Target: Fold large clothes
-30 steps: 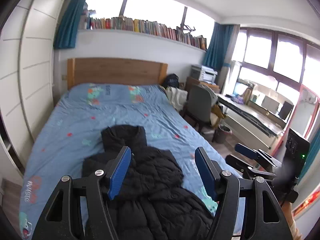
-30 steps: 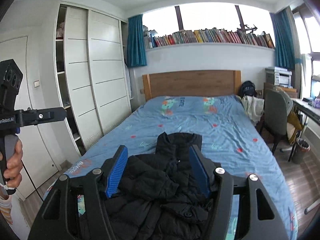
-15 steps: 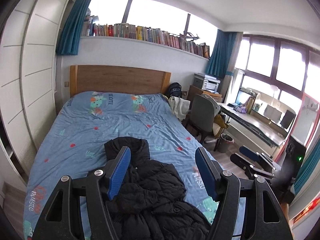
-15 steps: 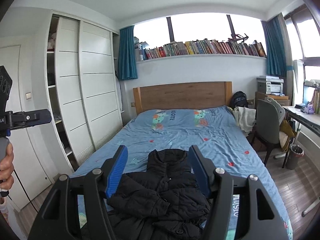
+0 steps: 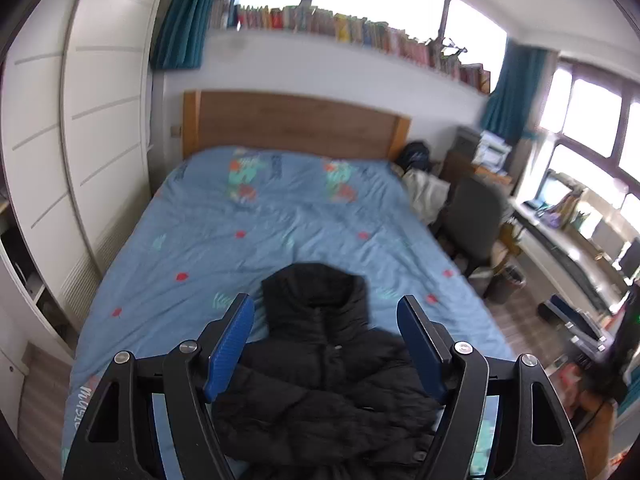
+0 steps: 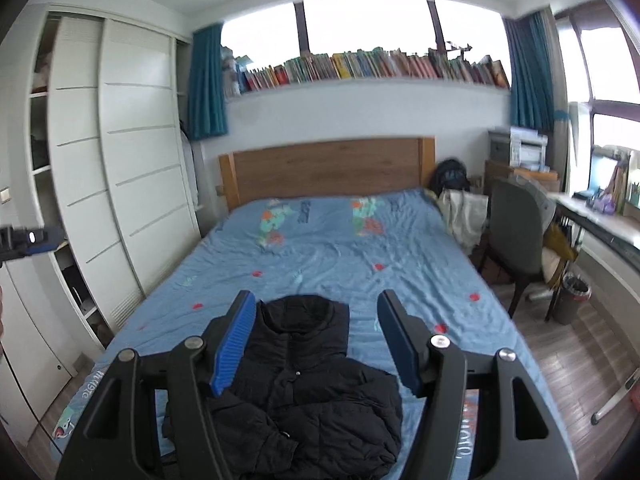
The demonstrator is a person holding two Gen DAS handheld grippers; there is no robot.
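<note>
A black puffer jacket (image 5: 320,380) lies crumpled at the foot of a blue patterned bed (image 5: 240,220), its hood pointing toward the headboard. My left gripper (image 5: 325,302) hovers above and short of it. Its blue-padded jaws are opening, with nothing between them. From the right wrist view the same jacket (image 6: 304,384) lies below my right gripper (image 6: 316,296), which is open and holds nothing. Neither gripper touches the cloth. The jacket's lower hem is hidden behind the gripper bodies.
White sliding wardrobes (image 6: 132,184) line the left side of the bed (image 6: 340,248), and a wooden headboard (image 6: 328,168) stands at the far end. A grey chair (image 6: 516,232), a desk (image 5: 568,240) and a bin (image 6: 572,296) stand on the wooden floor to the right.
Both grippers have drawn back from the jacket, so it looks smaller and more of the bed shows. The left jaws stand slightly wider.
</note>
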